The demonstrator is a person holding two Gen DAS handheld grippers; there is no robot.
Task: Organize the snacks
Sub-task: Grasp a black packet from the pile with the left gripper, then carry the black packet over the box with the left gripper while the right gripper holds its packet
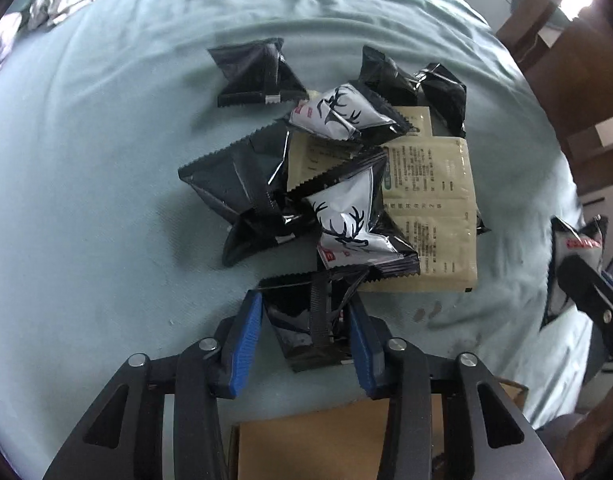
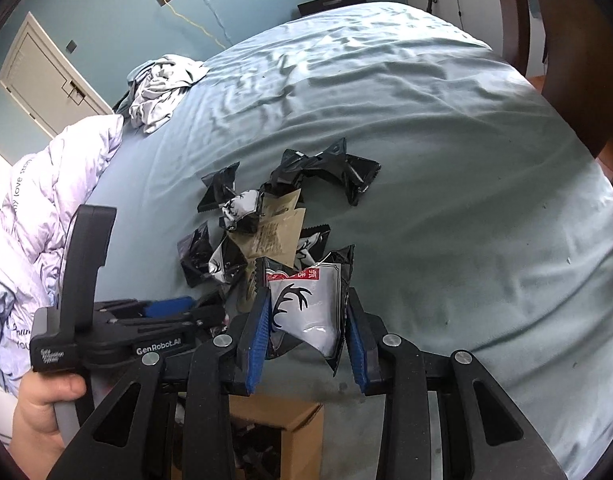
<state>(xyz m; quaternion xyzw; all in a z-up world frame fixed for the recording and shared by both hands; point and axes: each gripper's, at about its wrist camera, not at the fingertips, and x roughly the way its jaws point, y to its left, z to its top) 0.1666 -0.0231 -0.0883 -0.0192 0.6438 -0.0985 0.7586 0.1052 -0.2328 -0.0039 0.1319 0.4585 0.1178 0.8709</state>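
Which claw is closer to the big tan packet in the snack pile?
Left. The left claw sits at the pile's near edge, around a black snack packet, just short of the tan packet. The right claw is off to the side, holding a deer-print packet.

A pale blue bed sheet (image 2: 426, 140) covers the bed. At its far left corner lies a crumpled grey garment (image 2: 162, 88). A white quilted duvet (image 2: 46, 184) is bunched along its left edge. Beyond the sheet, a white door (image 2: 46, 76) stands in the blue wall (image 2: 114, 0).
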